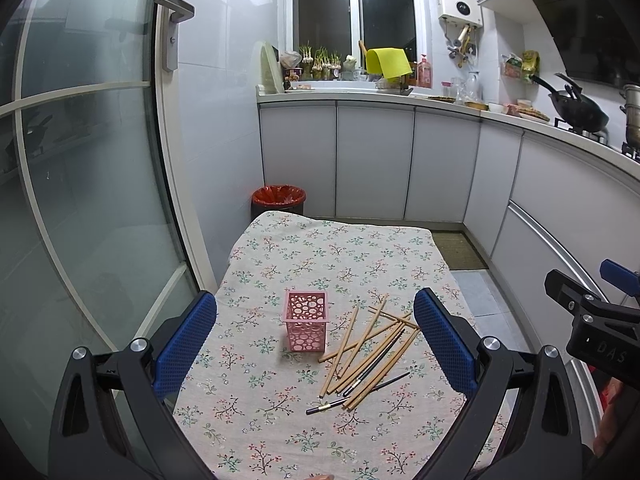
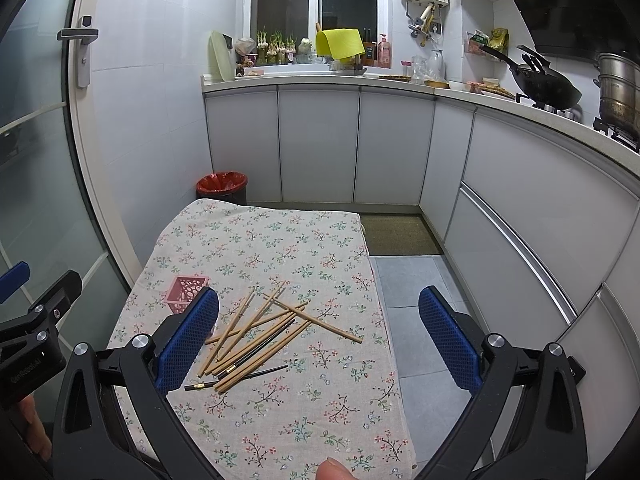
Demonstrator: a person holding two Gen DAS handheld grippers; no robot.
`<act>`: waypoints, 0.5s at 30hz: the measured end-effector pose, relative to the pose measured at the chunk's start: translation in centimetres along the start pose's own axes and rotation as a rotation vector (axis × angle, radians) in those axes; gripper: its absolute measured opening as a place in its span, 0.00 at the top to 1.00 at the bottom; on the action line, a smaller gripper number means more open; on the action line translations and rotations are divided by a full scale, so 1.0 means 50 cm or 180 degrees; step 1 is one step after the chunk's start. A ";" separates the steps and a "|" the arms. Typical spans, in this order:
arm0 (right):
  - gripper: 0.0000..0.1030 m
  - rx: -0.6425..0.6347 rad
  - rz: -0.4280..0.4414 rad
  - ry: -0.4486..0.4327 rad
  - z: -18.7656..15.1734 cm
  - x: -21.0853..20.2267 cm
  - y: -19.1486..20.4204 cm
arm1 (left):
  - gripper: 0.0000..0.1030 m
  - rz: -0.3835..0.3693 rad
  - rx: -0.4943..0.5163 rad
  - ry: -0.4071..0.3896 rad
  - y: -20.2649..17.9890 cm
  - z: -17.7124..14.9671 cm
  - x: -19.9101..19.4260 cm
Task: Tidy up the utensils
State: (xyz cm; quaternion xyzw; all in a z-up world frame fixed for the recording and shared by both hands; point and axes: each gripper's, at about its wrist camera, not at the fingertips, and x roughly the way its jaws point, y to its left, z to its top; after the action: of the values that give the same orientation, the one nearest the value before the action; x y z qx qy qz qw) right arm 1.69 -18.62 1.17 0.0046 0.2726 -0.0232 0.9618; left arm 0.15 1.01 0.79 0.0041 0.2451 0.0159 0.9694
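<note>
both claws hang above the near edge of the table [image 1: 280, 240], neither one touching anything. the left gripper [image 1: 316, 344] is spread wide, nothing between its blue pads, and the right gripper [image 2: 320, 340] is just as wide and just as empty. i'd say they are held back and high so the person can take in the whole spread before choosing.

the pink basket [image 1: 306, 326] stands upright near the middle of the flowered cloth, a little toward the left edge, open top up, ready to receive. just beside it, toward the right edge, lies a loose heap of wooden chopsticks [image 1: 368, 354], crossed over one another, with what look like two dark chopsticks [image 1: 376, 364] mixed in, though they are thin and hard to make out. nothing is in the basket as far as i can see, so the sorting looks not yet begun.
</note>
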 end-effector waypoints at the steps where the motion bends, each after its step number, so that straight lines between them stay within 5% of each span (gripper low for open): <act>1: 0.07 0.0002 0.0000 -0.0001 0.000 0.000 0.000 | 0.07 -0.0002 0.0001 0.0002 -0.001 0.000 0.000; 15: 0.07 -0.0013 0.0009 -0.0008 0.002 -0.002 0.002 | 0.07 0.0011 0.0007 -0.0002 0.005 0.001 0.005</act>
State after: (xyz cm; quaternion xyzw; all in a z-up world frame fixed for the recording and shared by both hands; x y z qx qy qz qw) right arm 1.66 -18.51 1.29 0.0030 0.2714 -0.0214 0.9622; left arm 0.40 1.25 0.72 0.0056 0.2448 0.0173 0.9694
